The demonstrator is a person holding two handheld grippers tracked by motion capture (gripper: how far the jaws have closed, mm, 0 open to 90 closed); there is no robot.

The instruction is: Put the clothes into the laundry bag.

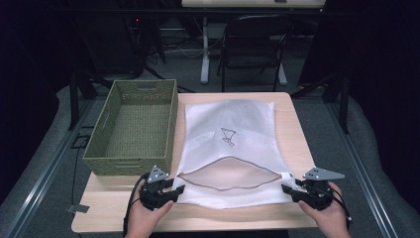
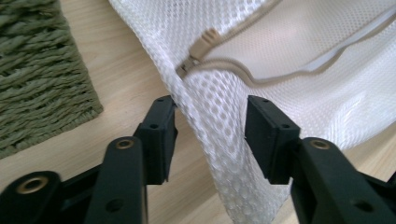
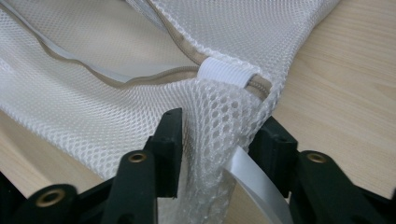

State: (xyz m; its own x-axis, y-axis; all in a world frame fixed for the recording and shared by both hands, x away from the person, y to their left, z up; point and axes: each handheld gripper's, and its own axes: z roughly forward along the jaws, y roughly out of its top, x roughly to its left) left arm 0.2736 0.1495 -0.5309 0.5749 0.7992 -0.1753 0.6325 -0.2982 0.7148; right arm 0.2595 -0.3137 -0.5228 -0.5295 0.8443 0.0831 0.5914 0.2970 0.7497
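Left tool [image 2: 210,135] straddles unlabelled mesh bag [image 2: 299,56].

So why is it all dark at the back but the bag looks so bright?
High view: light falls on the table and white mesh bag; the room behind is dim. Left gripper view: mesh by the fingers is slightly smeared. Right gripper view: the near label is soft, out of focus.

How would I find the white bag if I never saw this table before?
Start at the wooden table and find the green woven basket on its left side. Lying flat just right of it is the white mesh bag. It alone is soft and netted, with a small dark drawing and a beige zipper gaping open.
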